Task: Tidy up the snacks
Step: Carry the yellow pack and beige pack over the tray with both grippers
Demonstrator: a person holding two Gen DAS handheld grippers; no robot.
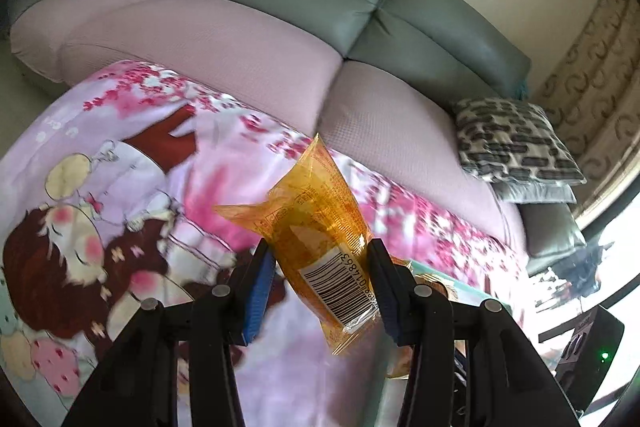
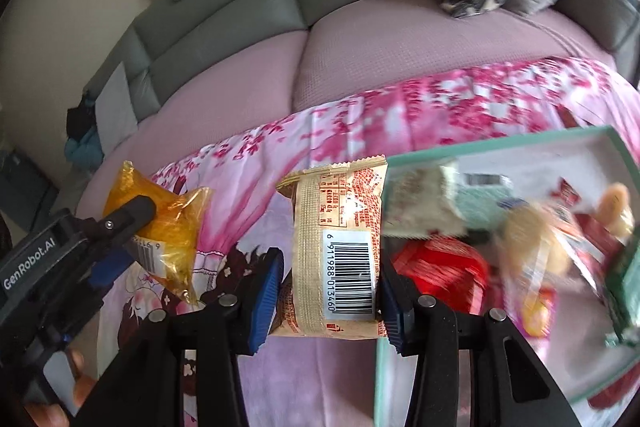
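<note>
Light: soft daylight, blown out at the window [image 1: 616, 247].
Blur: motion smear across the box of snacks [image 2: 520, 227].
Edges: fisheye bending, dark corners.

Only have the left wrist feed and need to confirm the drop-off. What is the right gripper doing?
Observer: The right gripper is shut on a beige crinkle-edged snack packet, barcode facing the camera.
Operator: Where is the container?
Observer: An open mint-green cardboard box lies on the pink floral cloth, right of that packet.
Operator: Anything in it?
Observer: Yes, several snacks, including a red wrapped one.
</note>
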